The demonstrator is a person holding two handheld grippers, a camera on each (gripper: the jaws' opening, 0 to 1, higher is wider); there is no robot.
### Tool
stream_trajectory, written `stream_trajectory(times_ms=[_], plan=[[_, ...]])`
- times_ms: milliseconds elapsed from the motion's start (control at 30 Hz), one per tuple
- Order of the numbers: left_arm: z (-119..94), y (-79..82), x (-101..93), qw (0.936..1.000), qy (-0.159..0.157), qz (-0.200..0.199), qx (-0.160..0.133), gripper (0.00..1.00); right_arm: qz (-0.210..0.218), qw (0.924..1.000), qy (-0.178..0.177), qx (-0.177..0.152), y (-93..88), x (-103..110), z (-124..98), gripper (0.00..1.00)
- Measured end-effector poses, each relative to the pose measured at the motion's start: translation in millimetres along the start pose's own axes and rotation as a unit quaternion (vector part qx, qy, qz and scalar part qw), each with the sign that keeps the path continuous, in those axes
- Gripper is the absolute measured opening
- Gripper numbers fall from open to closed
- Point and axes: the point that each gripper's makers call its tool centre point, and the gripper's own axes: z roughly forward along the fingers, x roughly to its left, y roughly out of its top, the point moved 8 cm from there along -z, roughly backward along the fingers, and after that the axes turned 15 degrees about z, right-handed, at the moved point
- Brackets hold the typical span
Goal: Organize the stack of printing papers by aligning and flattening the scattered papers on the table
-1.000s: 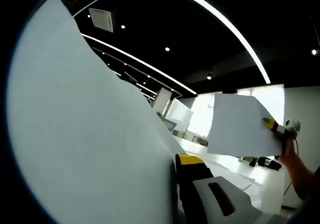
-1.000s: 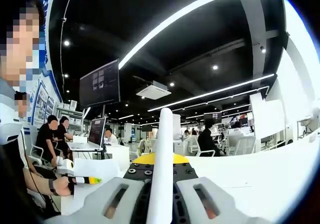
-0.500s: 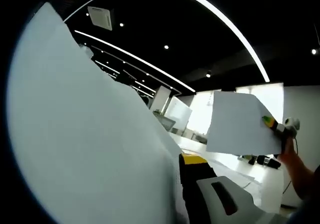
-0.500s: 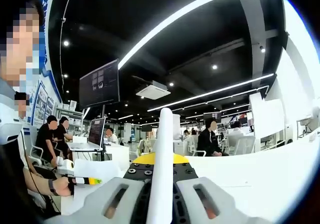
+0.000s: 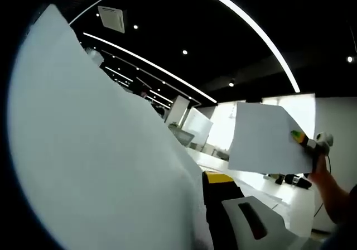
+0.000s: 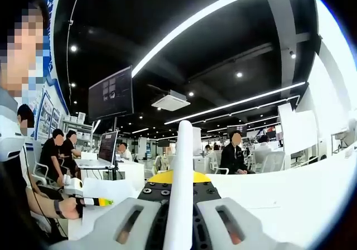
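Barely any change vs a sec ago: both tongs keep the paper stack [image 5: 95, 166] up off the table [image 6: 301, 200]. Right gripper [image 6: 179, 227] clamps it edge-on at 6 o'clock, left gripper [image 5: 209, 219] too, sheets filling 9 o'clock. Aligning tap prob next.

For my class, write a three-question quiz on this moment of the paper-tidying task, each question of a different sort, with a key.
1. True or false: the right hand-held gripper has its jaws shut on a sheet of paper seen edge-on.
2. In the left gripper view, the other hand-held gripper comes in holding a sheet. By which part? A) its far edge B) its near right edge C) its middle
3. Fill in: in the left gripper view, a large white sheet covers the ___ side of the picture.

Key:
1. True.
2. B.
3. Left; it rises beside the left hand-held gripper, whose grip on it is hidden.
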Motion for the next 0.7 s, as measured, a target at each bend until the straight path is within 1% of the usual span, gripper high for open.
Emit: stream_trajectory(times_ms=[367,700], plan=[[0.6,-0.4,-0.9,1.0,-0.005,0.004,0.003,0.23,0.001,1.0,0.001,0.001,-1.0,0.3,1.1,0.0],[1.5,-0.9,-1.6,0.9999,-0.007,0.011,0.008,0.24,0.005,1.0,0.007,-0.005,0.2,2.8,5.2,0.0]])
